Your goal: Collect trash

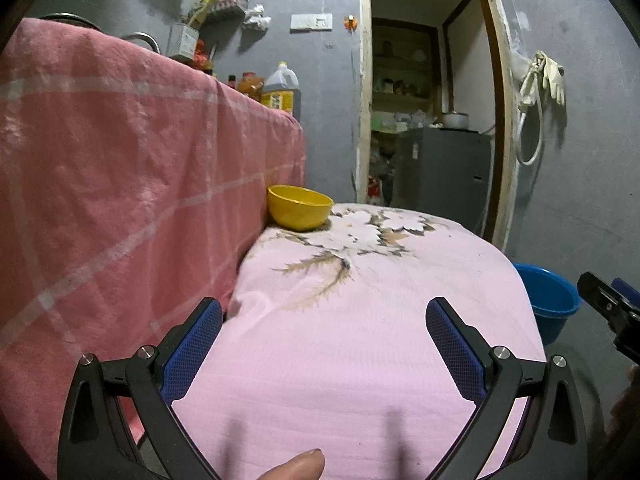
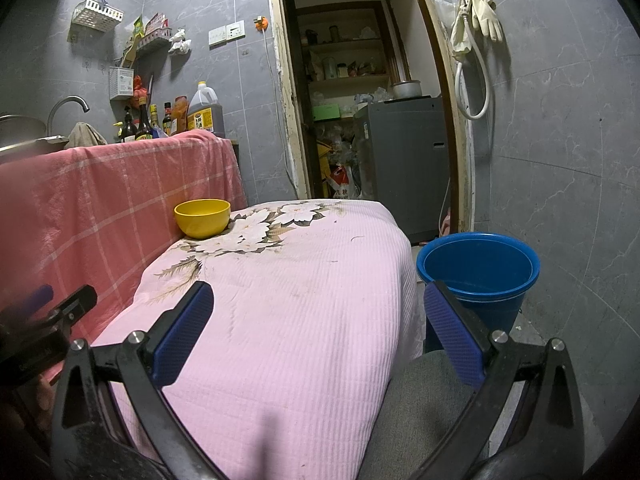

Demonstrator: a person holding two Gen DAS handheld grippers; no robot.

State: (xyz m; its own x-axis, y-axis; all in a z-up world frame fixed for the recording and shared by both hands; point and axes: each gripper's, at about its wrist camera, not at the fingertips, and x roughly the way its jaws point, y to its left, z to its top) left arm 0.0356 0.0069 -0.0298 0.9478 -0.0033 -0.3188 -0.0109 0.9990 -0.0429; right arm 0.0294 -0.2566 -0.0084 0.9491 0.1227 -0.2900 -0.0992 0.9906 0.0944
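Black forked arms, silver screws and blue cross-hatched pads on left tool and right tool.

Yellow bowl, blue bucket

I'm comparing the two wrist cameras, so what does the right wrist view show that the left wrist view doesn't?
Only the right wrist view shows the faucet behind the red checked cloth, the dark sauce bottles beside it, and the inside of the blue bucket.

Only the left wrist view shows a fingertip at the bottom edge; it catches only part of the bucket past the table's edge.

Both show the yellow bowl on the pink floral cover, the oil jug, the doorway, the hanging gloves, and open, empty jaws.
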